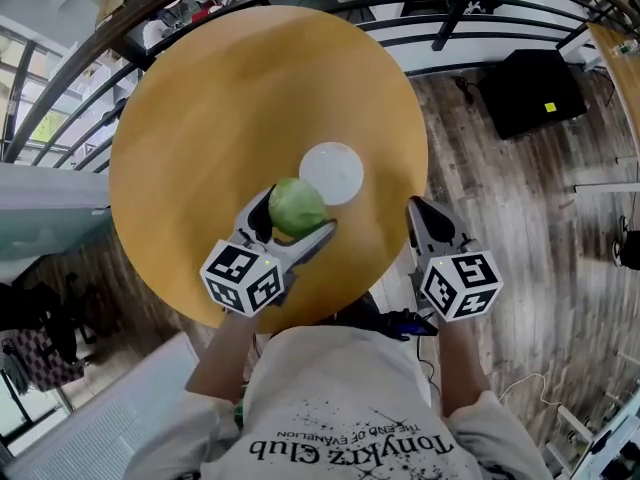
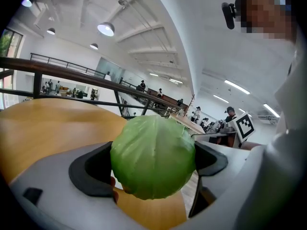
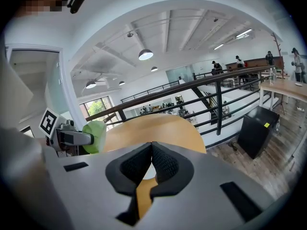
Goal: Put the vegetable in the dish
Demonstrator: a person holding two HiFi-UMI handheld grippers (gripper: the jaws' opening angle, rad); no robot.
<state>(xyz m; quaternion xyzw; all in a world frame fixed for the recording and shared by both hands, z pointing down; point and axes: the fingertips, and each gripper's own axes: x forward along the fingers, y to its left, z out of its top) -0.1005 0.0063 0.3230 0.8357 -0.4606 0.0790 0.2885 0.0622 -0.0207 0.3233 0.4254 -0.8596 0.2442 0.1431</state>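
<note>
Left gripper view showed the green cabbage (image 2: 153, 157) at frame centre, pinched across its widest part between the left gripper's (image 1: 292, 226) jaws. It looked light, round and leafy-soft, so apt to slip under a loose hold. In the head view it sat just lower left of the white dish (image 1: 331, 173) on the counter (image 1: 200, 118). The right gripper's (image 3: 151, 163) jaws were pressed together, empty.

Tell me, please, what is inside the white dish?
Nothing shows inside the white dish; its visible part is bare. The cabbage, held in the left gripper, covers its near-left edge.
</note>
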